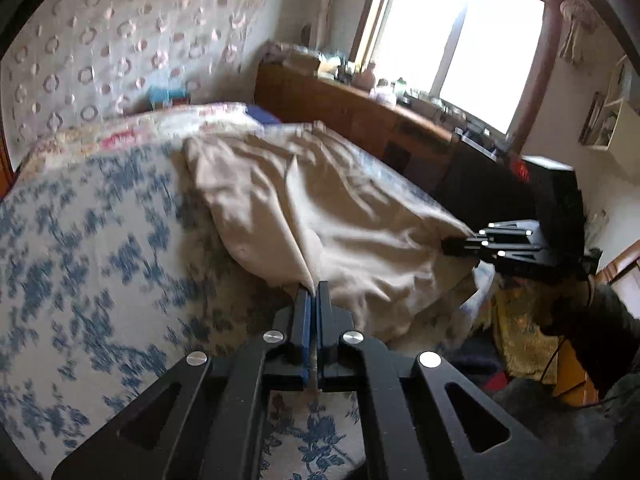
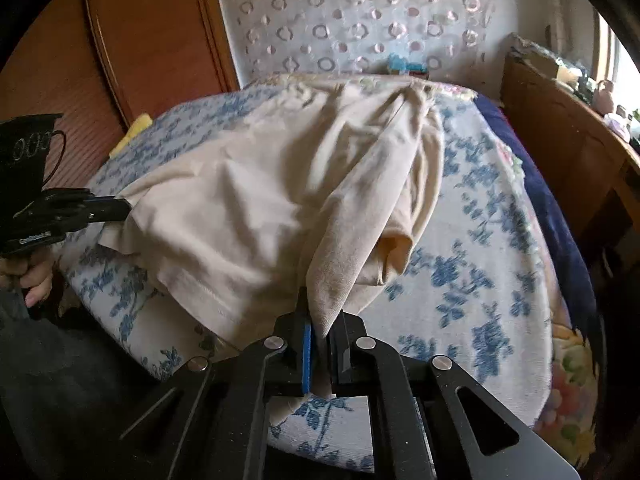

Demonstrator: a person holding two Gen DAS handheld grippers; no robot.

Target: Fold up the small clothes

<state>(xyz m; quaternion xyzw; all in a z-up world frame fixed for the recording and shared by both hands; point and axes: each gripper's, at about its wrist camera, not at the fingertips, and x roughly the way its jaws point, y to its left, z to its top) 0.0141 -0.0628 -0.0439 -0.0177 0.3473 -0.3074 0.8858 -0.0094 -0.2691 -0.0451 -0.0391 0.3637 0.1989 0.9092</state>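
Note:
A cream-coloured garment [image 1: 320, 208] lies rumpled on a bed with a blue-flowered cover [image 1: 88, 248]. My left gripper [image 1: 313, 294] is shut on a near corner of the cloth, which rises in a taut ridge from the jaws. My right gripper [image 1: 450, 245] shows at the right of the left wrist view, clamped on the other hem corner. In the right wrist view the garment [image 2: 248, 200] drapes towards me, and the right gripper [image 2: 320, 330] pinches a hanging fold of it. The left gripper [image 2: 124, 210] grips the hem at the far left there, held by a hand [image 2: 34, 280].
A wooden sideboard [image 1: 360, 116] crowded with small items runs under a bright window [image 1: 460, 52] beside the bed. A wooden headboard [image 2: 152, 40] and a patterned curtain [image 2: 360, 20] stand behind. A dark blue blanket [image 2: 552, 208] lies along the bed's right edge.

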